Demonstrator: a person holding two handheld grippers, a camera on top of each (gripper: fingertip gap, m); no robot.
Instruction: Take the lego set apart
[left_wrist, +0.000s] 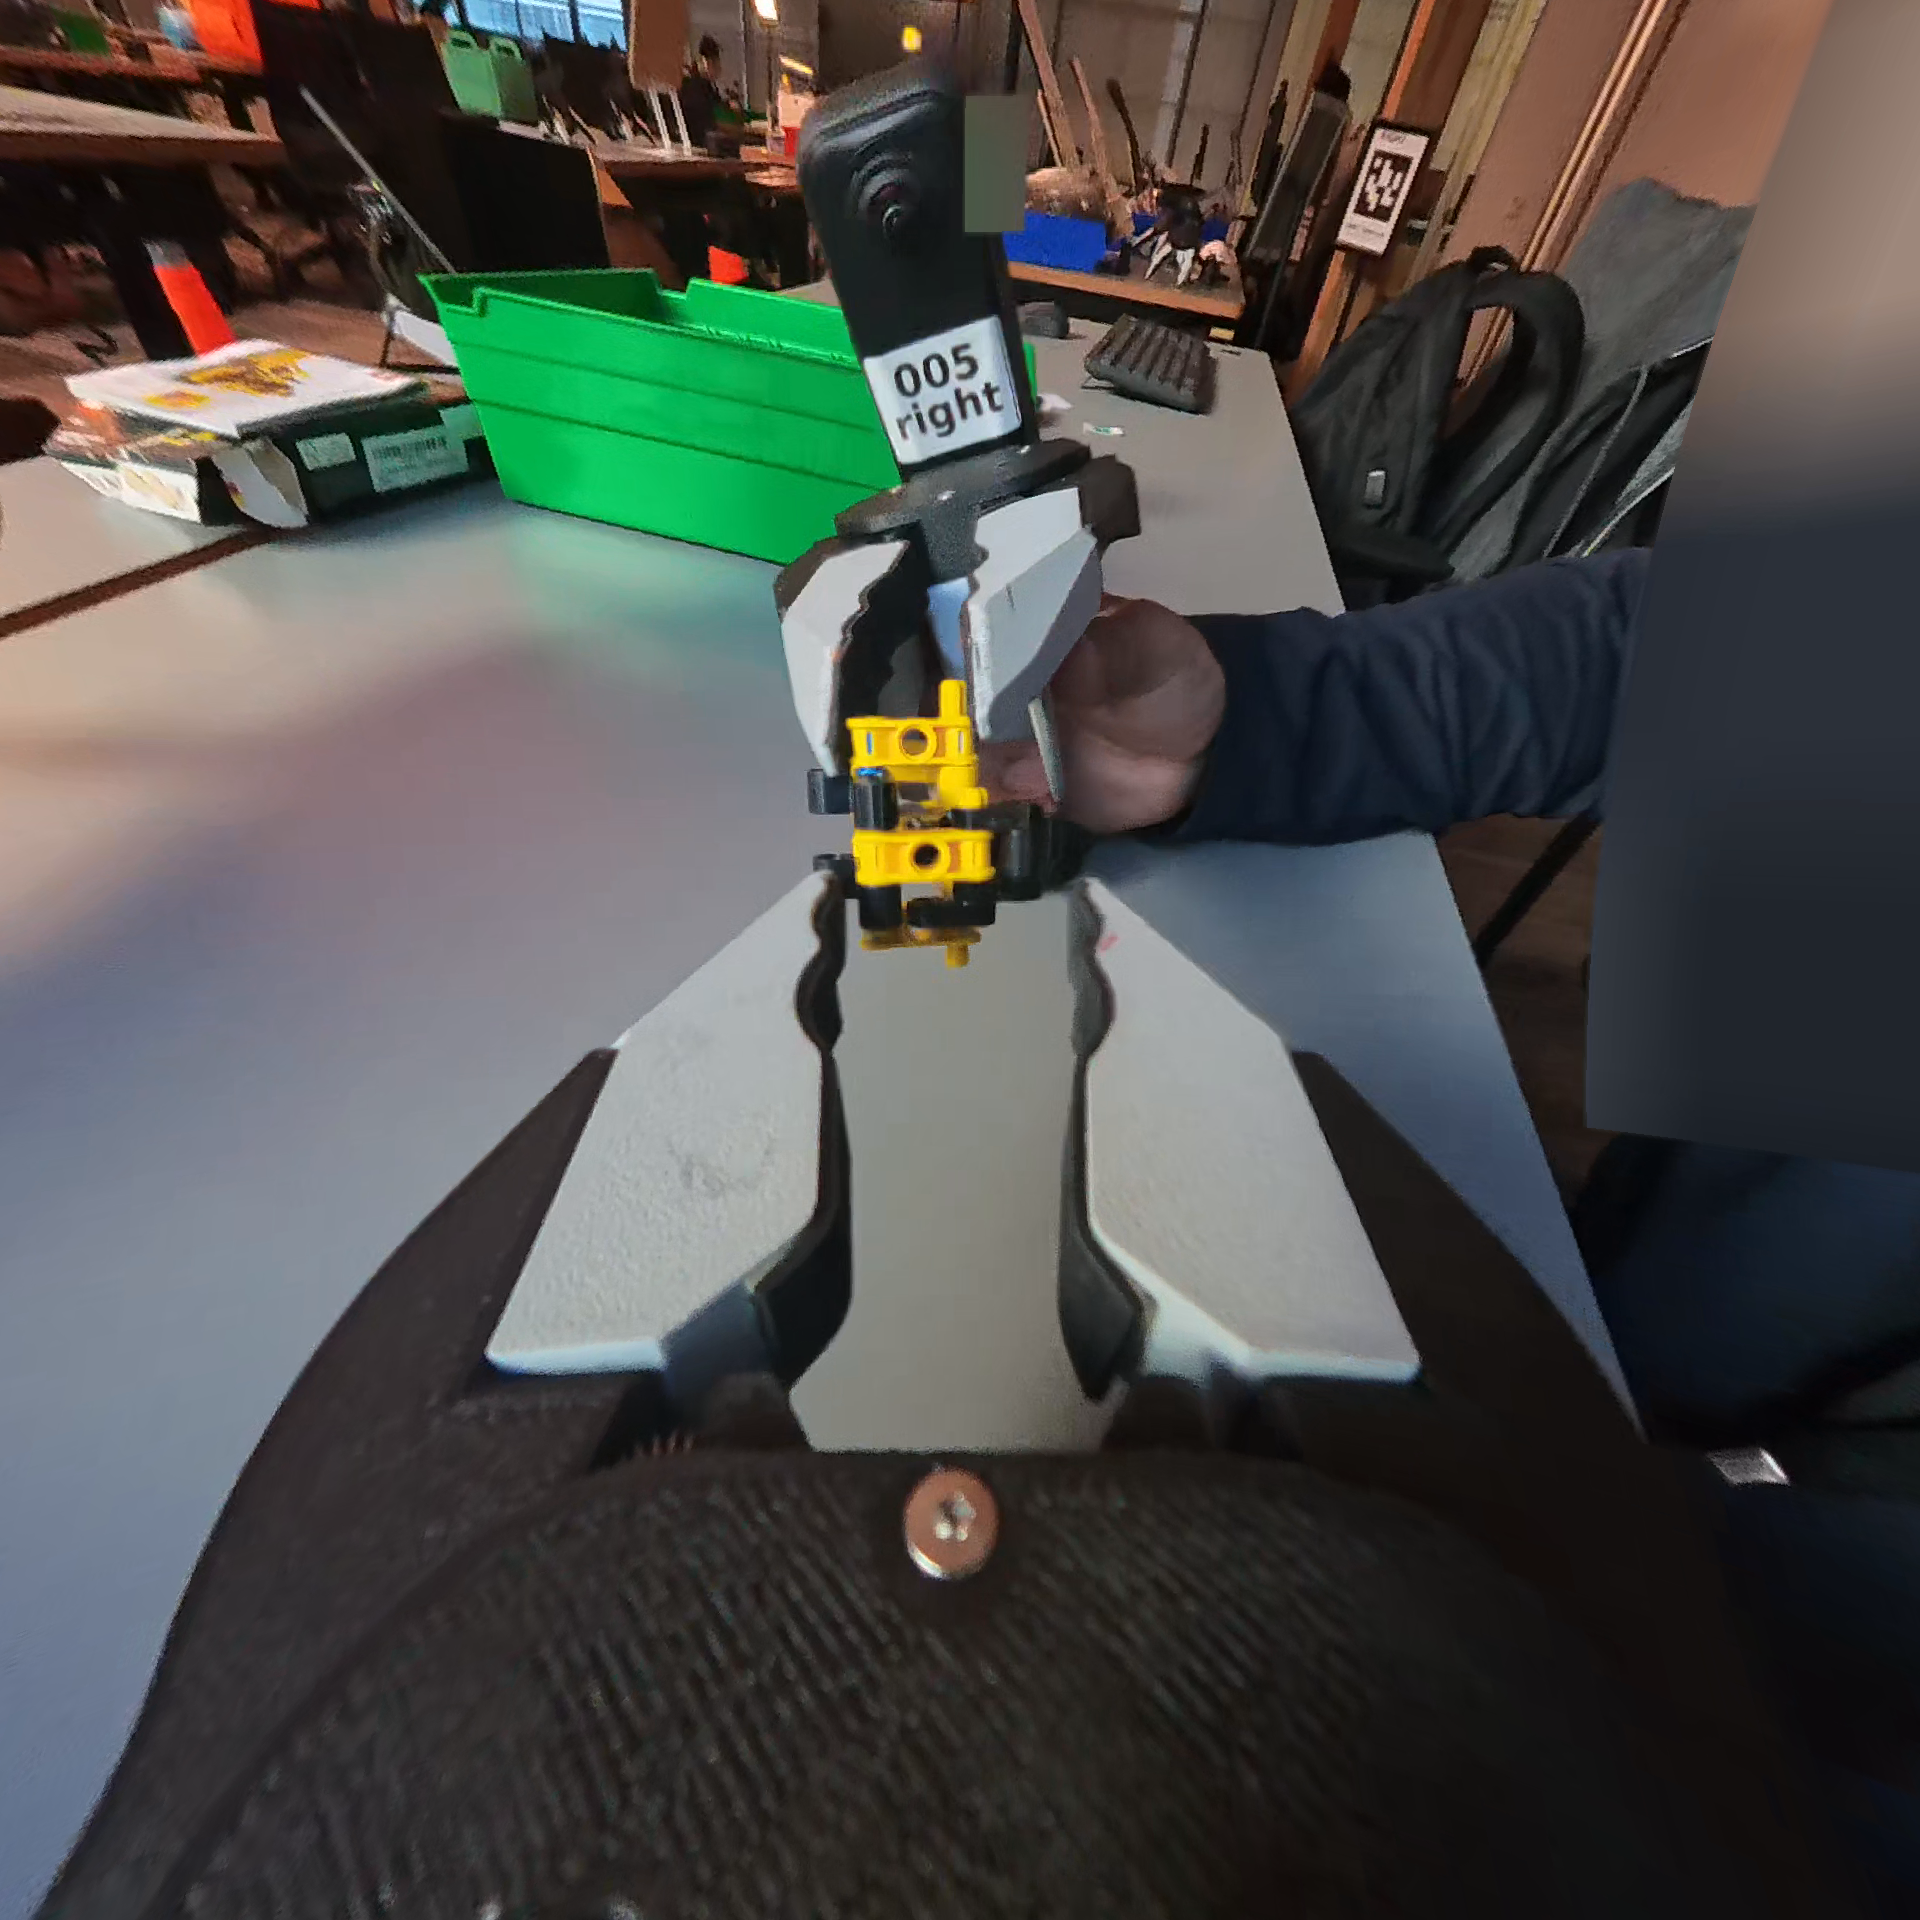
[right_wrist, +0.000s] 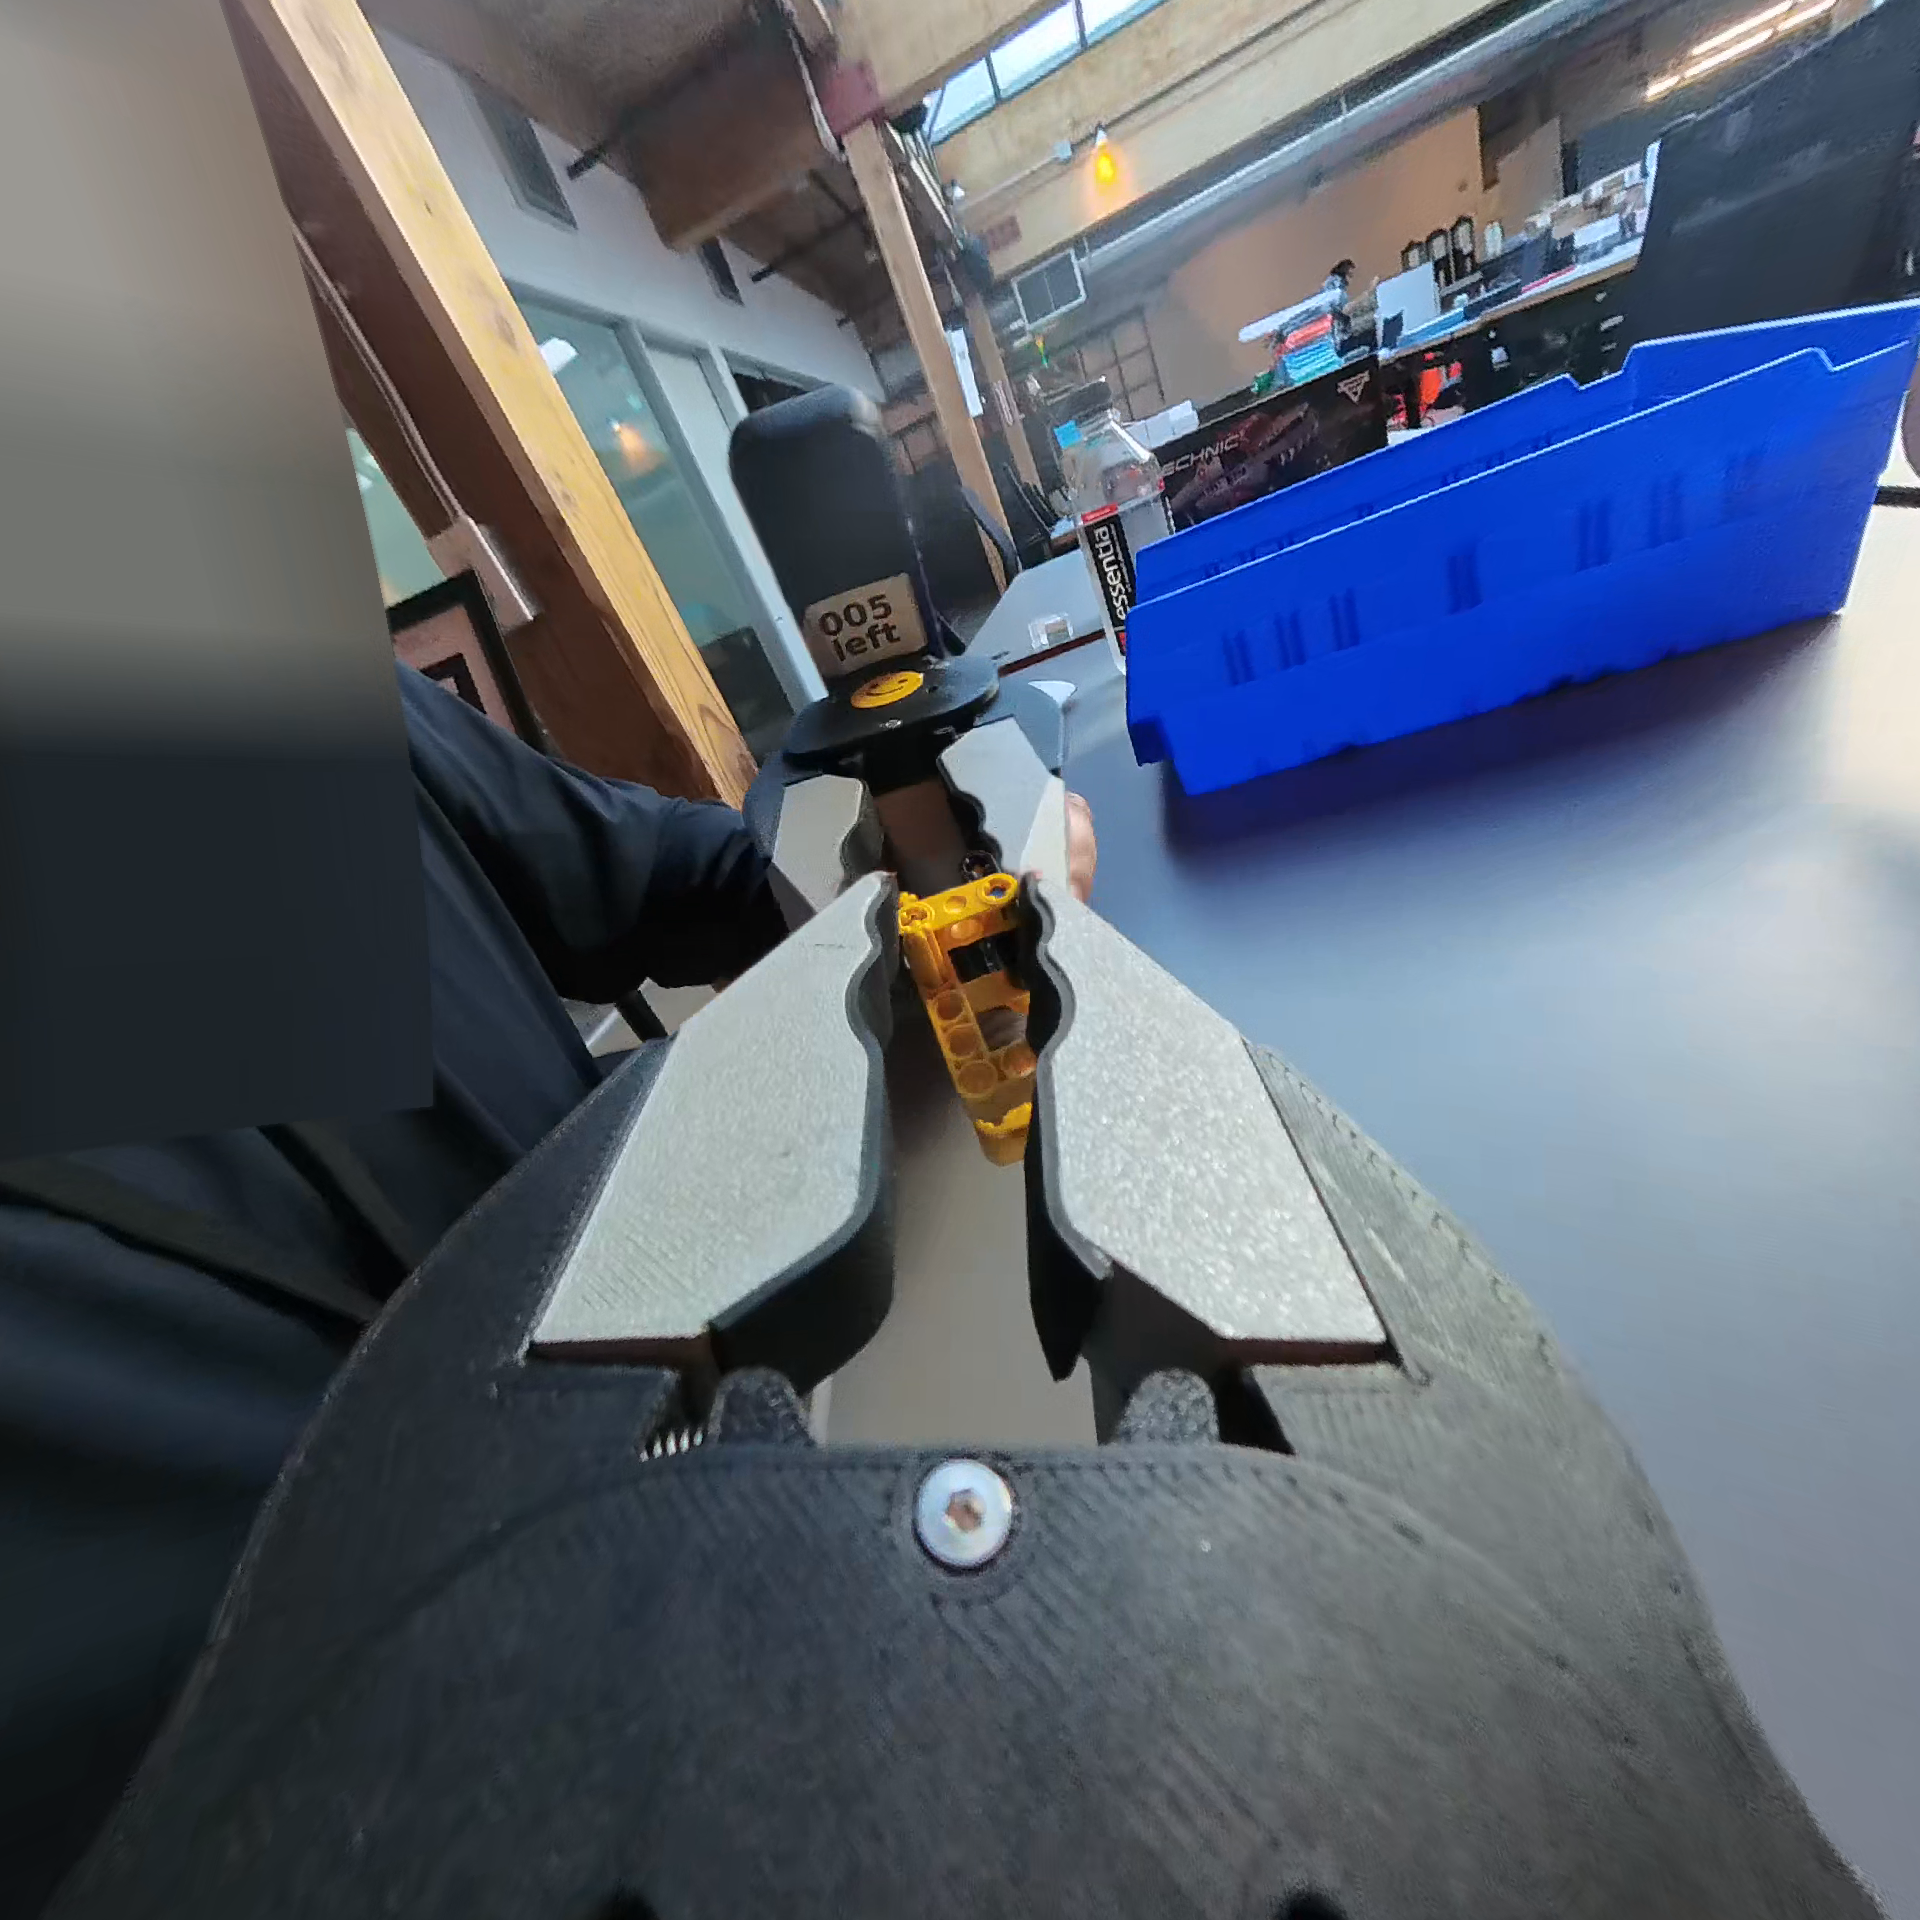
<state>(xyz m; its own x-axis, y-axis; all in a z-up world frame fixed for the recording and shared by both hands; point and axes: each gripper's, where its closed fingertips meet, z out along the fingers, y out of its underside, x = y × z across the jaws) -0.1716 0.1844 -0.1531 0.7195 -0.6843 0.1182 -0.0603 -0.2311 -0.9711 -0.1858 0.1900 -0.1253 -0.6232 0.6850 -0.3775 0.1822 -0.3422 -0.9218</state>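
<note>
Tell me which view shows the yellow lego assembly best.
The left wrist view: the lego assembly shows side-on between both tools, its yellow beams and black connectors distinct. In the right wrist view the right tool flanks it, leaving only a narrow strip visible, end-on.

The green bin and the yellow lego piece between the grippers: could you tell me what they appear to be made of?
The green bin looks like moulded plastic: uniform colour, stepped ribs along its wall, a soft sheen. The lego piece also looks like hard plastic, glossy yellow with black connectors and crisp round pin holes, seen again in the right wrist view. Neither can be confirmed by look alone.
</note>
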